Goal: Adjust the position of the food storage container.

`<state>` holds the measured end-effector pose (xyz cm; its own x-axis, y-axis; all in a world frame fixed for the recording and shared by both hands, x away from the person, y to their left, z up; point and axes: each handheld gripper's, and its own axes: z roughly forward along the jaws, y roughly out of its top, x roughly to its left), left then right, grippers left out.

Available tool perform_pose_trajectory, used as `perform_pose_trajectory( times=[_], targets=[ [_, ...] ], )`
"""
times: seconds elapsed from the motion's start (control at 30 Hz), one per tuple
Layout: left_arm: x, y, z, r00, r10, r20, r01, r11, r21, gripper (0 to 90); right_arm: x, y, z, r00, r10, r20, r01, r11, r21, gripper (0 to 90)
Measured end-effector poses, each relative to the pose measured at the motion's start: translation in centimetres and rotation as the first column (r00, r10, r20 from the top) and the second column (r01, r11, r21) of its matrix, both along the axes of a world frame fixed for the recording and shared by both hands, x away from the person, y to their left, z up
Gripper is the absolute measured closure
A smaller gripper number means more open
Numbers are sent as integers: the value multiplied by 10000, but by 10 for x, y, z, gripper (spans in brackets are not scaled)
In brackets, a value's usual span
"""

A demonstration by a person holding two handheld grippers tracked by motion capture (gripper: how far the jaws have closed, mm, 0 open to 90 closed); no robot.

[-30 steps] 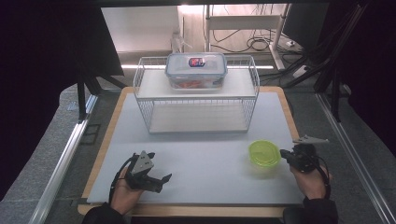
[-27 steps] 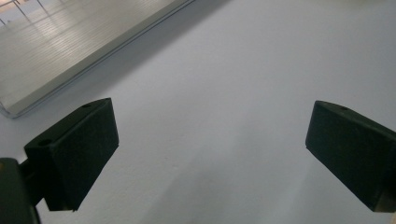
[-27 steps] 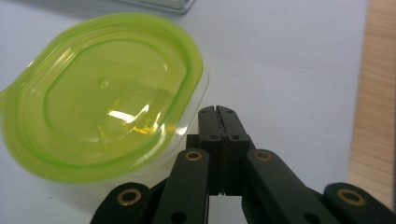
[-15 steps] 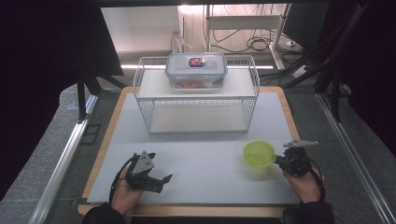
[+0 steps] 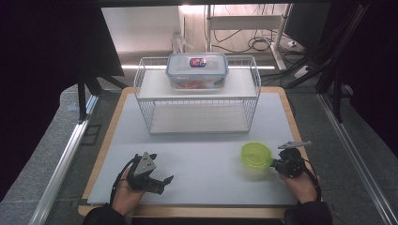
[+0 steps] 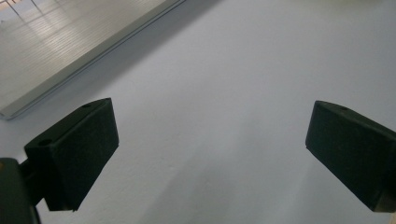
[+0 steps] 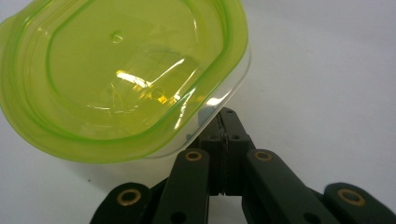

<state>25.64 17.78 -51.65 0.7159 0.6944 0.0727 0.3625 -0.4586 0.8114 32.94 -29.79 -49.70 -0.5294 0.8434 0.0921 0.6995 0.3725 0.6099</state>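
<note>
The right gripper (image 5: 276,164) is pinching the rim of the green-lidded container (image 5: 256,155), jaws clamped, holding it tilted at the mat's (image 5: 206,154) near right. The left gripper (image 5: 157,179) is resting low at the near left, jaws spread wide over bare mat.

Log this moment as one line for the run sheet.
right gripper: jaws shut on green-lidded container rim | left gripper: jaws open, empty | clear box: atop wire rack

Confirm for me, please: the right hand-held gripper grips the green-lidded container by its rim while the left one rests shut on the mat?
Not quite: the left hand-held gripper is open, as the left gripper view shows. The right hand-held gripper does grip the green-lidded container by its rim.
</note>
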Motion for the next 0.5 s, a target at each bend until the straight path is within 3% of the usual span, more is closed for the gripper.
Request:
perform_pose_trajectory(
  times=[0.5],
  targets=[
    [0, -1, -1, 10000, -31, -35, 32, 9999, 106, 24, 20, 36, -9, 9957, 924, -68, -921, 9949, 410, 900]
  ],
)
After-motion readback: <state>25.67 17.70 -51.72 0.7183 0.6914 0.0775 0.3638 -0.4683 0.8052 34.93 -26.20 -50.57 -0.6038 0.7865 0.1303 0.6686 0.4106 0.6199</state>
